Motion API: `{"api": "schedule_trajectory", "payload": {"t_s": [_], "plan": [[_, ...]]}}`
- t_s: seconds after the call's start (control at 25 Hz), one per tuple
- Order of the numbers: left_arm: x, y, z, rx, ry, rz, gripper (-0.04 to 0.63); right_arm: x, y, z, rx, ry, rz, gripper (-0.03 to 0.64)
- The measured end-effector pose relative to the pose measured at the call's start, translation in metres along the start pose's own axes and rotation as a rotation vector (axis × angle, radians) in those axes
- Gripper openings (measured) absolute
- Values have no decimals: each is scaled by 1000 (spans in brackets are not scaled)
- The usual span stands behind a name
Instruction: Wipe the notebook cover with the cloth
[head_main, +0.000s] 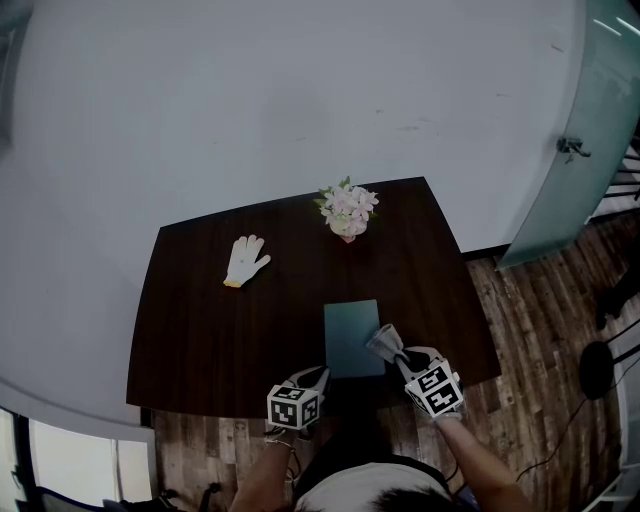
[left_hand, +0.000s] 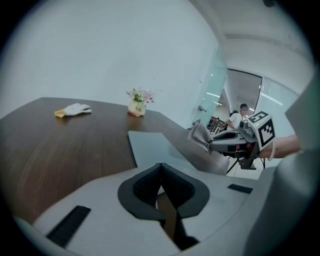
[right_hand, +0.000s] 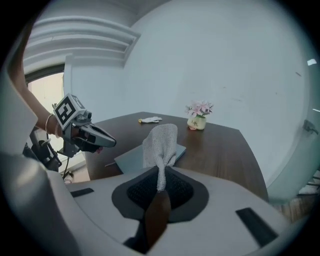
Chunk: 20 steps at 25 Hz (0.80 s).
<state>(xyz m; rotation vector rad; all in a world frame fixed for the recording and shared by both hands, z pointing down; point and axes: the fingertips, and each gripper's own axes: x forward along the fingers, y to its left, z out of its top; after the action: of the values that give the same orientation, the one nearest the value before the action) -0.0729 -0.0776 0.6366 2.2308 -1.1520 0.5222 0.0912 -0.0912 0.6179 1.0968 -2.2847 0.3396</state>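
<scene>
A teal notebook (head_main: 350, 335) lies flat near the table's front edge, also visible in the left gripper view (left_hand: 150, 145) and the right gripper view (right_hand: 127, 159). My right gripper (head_main: 393, 353) is shut on a grey cloth (head_main: 384, 341), which hangs just over the notebook's right edge. In its own view the cloth (right_hand: 161, 144) stands up bunched from the shut jaws (right_hand: 160, 181). My left gripper (head_main: 317, 378) hovers at the table's front edge, left of the notebook's near corner. Its jaws (left_hand: 161, 172) are shut with nothing between them.
The table (head_main: 200, 330) is dark wood. A small pot of pink flowers (head_main: 347, 212) stands at the back middle. A white glove (head_main: 245, 260) lies at the back left. Wooden floor (head_main: 540, 330) and a glass door (head_main: 575, 150) are to the right.
</scene>
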Motion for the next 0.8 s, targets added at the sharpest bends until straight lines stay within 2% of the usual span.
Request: {"api": "schedule_trajectory", "payload": {"t_s": [0.44,0.8], "plan": [[-44,-46,41,55,-218,43,18,-48,10,38,46,-190,-41,43],[-90,-86,65,109,-358,74,18,-87,31,53,63,-281,-39,43]]}}
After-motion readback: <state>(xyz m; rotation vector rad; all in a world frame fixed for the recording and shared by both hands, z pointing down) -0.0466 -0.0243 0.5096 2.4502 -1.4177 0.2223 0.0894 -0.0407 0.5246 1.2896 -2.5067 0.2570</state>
